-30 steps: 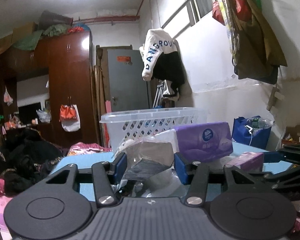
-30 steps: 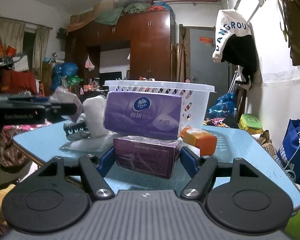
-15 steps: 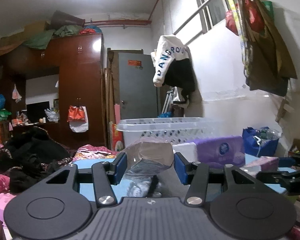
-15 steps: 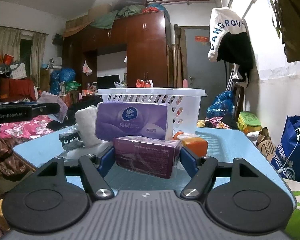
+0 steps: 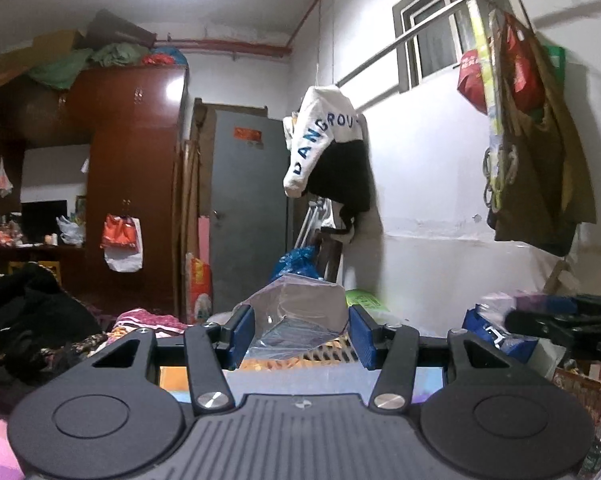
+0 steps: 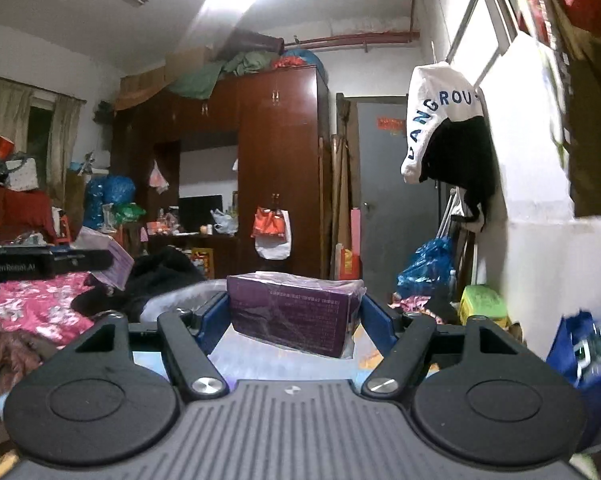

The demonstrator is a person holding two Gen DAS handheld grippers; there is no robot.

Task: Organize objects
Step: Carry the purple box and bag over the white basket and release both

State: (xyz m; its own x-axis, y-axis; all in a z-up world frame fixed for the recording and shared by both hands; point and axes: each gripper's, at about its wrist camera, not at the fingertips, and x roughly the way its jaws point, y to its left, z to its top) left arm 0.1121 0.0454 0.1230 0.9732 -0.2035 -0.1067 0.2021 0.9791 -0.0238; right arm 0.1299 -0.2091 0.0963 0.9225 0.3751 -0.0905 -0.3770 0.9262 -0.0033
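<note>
My left gripper (image 5: 302, 332) is shut on a grey pack in crinkled clear wrap (image 5: 296, 310), held up in the air between its blue pads. My right gripper (image 6: 294, 320) is shut on a dark purple tissue pack (image 6: 292, 312), also lifted and roughly level. In the left wrist view the right gripper (image 5: 560, 322) shows at the right edge with its purple pack (image 5: 512, 300). The right wrist view catches the left gripper (image 6: 44, 264) at the left edge with its pack (image 6: 114, 258). A pale blur under both packs is too smeared to name.
A red-brown wardrobe (image 6: 276, 168) and a grey door (image 5: 248, 208) stand at the back. A white and black jacket (image 5: 328, 148) and several bags (image 5: 528, 152) hang on the right wall. A blue bag (image 6: 588, 356) sits low right; clothes cover a bed (image 6: 40, 308) at left.
Both grippers have risen with their packs. The white basket, the big purple tissue pack and the blue table top have dropped below the views.
</note>
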